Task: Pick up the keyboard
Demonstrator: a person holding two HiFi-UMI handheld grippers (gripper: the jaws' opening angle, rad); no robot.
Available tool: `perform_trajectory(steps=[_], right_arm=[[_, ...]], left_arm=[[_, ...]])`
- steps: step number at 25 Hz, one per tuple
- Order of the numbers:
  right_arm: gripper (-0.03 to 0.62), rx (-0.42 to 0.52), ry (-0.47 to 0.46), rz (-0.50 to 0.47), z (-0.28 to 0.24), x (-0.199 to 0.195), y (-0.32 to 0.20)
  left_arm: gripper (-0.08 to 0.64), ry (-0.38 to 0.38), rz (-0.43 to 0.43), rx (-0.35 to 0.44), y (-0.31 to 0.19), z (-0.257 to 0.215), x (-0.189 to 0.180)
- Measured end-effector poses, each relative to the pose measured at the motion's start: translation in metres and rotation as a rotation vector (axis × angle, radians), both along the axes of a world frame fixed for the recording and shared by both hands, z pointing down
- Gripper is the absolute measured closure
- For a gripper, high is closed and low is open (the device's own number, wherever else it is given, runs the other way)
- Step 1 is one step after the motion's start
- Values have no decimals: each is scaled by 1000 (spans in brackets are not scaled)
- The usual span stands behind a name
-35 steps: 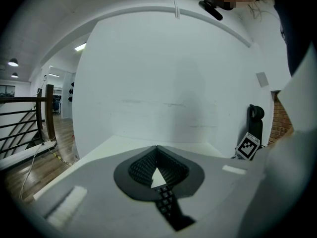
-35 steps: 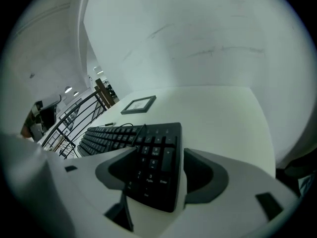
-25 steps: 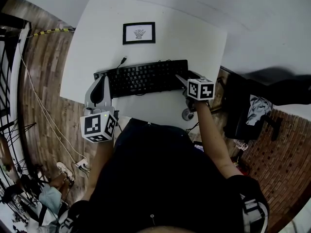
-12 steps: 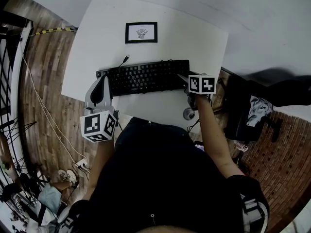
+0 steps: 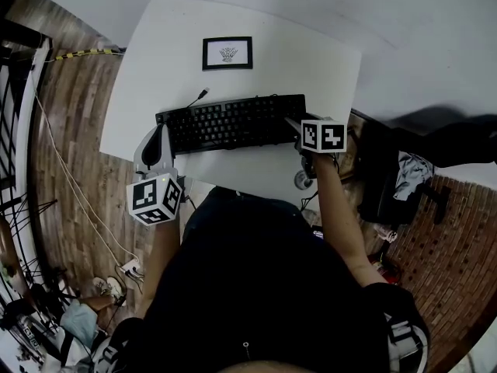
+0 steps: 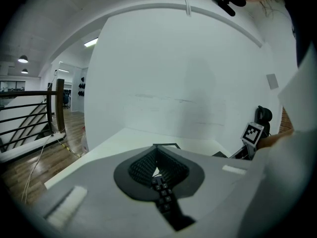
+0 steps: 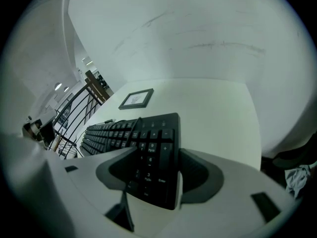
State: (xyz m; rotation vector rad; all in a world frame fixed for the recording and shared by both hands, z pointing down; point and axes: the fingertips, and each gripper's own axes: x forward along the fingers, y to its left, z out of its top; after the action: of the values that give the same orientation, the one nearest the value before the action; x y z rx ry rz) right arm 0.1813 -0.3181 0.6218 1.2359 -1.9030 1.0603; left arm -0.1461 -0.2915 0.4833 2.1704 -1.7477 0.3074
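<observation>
A black keyboard [image 5: 233,123] lies across the near part of the white table [image 5: 311,61]. My left gripper [image 5: 161,129] is at the keyboard's left end with its jaws shut. In the left gripper view [image 6: 156,152] a strip of keys [image 6: 163,195] shows through the slit between the pads, and I cannot tell whether the pads touch the keyboard. My right gripper [image 5: 295,127] is at the keyboard's right end. In the right gripper view [image 7: 156,150] its jaws close round the number pad [image 7: 148,162], one pad over the keys and the other against the right edge.
A small framed picture [image 5: 227,54] lies on the table behind the keyboard. The keyboard's cable [image 5: 196,97] trails off its back left. The table's front edge is close to my body. Wooden floor and a railing [image 6: 29,113] are at the left, dark furniture [image 5: 388,177] at the right.
The right gripper's marker cube has shifted slightly up the picture at the keyboard's right end. The left gripper has drifted a little left, so it overlaps the keyboard's left end less.
</observation>
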Motion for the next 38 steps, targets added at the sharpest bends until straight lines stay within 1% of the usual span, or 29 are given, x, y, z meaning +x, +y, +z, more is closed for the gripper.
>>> perform_trajectory(steps=[4, 8, 12, 17, 18, 20, 22, 25, 34, 38], right_arm=[[322, 16, 22, 6, -10, -1, 0], [322, 34, 48, 6, -19, -1, 0], [322, 43, 68, 8, -27, -2, 0], [322, 55, 86, 12, -35, -4, 0], [322, 58, 90, 13, -37, -4, 0], [322, 62, 95, 14, -40, -5, 1], [322, 64, 98, 15, -41, -5, 2], [322, 63, 103, 20, -42, -4, 3], [322, 67, 111, 20, -46, -7, 5], [322, 65, 110, 20, -45, -6, 4]], left_arm=[[548, -5, -18, -32, 3, 10, -17], [548, -3, -43, -102, 7, 28, -40], [548, 34, -36, -227, 10, 59, -61], [540, 141, 29, -391, 12, 100, -68], [516, 158, 41, -420, 13, 108, -68], [410, 192, 64, -475, 13, 125, -68], [376, 218, 88, -521, 12, 138, -65], [328, 230, 140, -576, 9, 153, -57], [249, 337, 216, -689, 12, 174, -43], [241, 316, 215, -710, 11, 177, -42]])
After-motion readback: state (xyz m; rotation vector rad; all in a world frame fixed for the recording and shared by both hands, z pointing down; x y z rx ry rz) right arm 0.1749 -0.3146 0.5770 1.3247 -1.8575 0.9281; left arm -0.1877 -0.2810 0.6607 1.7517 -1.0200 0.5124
